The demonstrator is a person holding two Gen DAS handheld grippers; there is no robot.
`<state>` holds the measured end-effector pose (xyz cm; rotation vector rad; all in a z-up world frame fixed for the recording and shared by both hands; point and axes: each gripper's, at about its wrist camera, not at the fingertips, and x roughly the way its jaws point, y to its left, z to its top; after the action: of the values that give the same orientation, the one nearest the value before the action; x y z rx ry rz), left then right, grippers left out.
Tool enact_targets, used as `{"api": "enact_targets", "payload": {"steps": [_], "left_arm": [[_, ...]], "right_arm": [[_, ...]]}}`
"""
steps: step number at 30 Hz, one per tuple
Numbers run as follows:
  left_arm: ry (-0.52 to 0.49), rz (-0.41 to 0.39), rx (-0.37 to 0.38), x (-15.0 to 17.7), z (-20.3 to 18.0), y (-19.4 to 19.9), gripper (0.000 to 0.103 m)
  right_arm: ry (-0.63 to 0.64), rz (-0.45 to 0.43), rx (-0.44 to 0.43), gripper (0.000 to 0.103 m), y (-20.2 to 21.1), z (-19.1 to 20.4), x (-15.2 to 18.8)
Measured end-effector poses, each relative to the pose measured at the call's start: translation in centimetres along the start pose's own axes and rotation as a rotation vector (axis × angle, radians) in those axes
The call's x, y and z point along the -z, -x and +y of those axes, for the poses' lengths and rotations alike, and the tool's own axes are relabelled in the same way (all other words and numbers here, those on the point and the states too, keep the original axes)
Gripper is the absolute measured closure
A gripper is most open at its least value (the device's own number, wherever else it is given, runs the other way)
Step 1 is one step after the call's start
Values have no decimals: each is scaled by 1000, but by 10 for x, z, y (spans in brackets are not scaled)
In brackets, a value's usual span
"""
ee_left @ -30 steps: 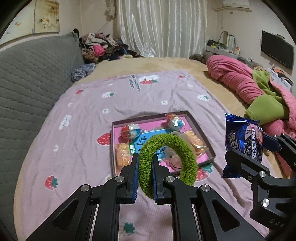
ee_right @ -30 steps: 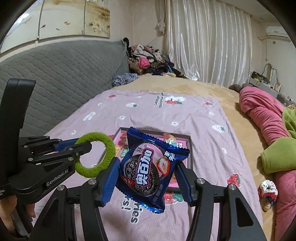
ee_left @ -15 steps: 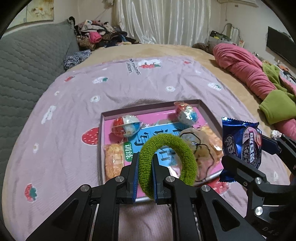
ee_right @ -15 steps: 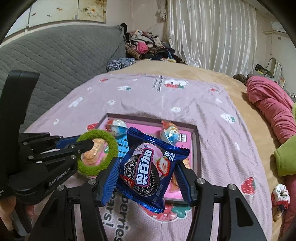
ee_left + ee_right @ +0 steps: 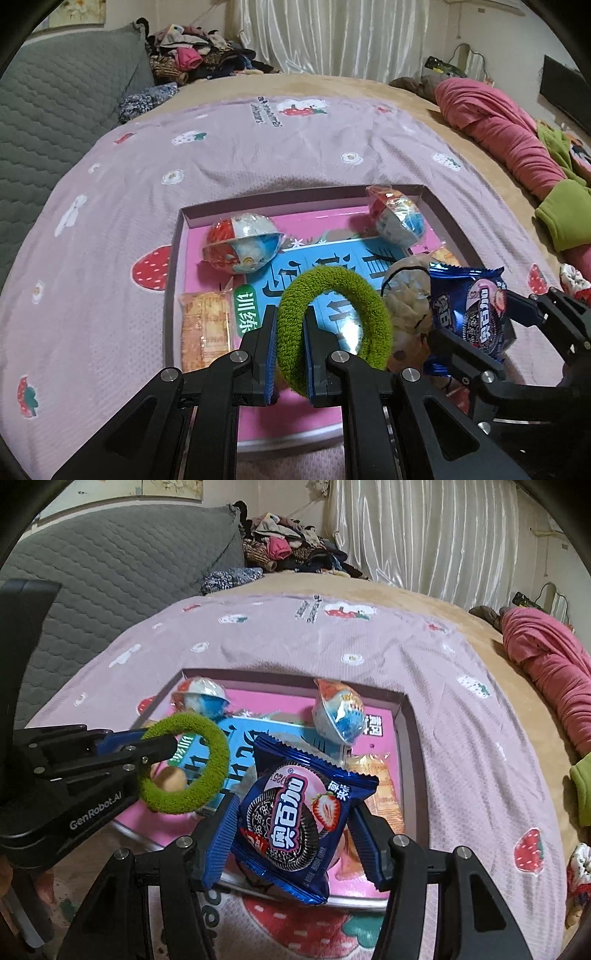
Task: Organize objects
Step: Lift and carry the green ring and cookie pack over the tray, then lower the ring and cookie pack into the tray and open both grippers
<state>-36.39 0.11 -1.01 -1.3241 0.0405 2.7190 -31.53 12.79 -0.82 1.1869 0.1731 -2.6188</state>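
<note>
My left gripper [image 5: 290, 325] is shut on a fuzzy green hair tie [image 5: 347, 284], which hangs over the pink tray [image 5: 177, 258]; the same green hair tie [image 5: 218, 757] shows at the left of the right wrist view. My right gripper [image 5: 293, 812] is shut on a blue cookie packet [image 5: 295, 812] above the tray's [image 5: 406, 738] near right part. In the left wrist view the cookie packet [image 5: 476, 306] sits at the right. The tray holds two wrapped round candies [image 5: 242, 243] [image 5: 397, 219], an orange snack pack [image 5: 205, 328] and a beige plush piece [image 5: 406, 295].
The tray lies on a lilac strawberry-print blanket [image 5: 258, 147] spread over a bed. A grey quilted headboard [image 5: 110, 572] stands at the left, a clothes pile [image 5: 288, 550] at the back, pink and green bedding [image 5: 509, 129] at the right. A small patterned scrunchie [image 5: 578, 867] lies on the blanket at the right.
Both grippers have come down and forward toward the tray, which now fills more of each view. Each still holds its item: the green hair tie and the cookie packet.
</note>
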Motion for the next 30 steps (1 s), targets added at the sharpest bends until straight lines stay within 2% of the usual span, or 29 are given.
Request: {"api": "enact_targets", "payload": {"steps": [10,23,26,28,30], "left_arm": [[-2,31,5,2,-1,-27,88],[-13,52,-7,1,-6,-42,83],[-15,54,-14,2,-5,-42,76],[-13,58,-17,2,-4,-43,68],[-6,55,-24,2,-2,-42,52]], "right_arm": [[-6,18,2,44,-24,-5,6],[-18,10,-2,42,-29,-9,5],[-16,11,2,42,-29,-8,6],[-14,13,7,40,-29,-8,6],[-9,16,9,39,-28,-7,6]]}}
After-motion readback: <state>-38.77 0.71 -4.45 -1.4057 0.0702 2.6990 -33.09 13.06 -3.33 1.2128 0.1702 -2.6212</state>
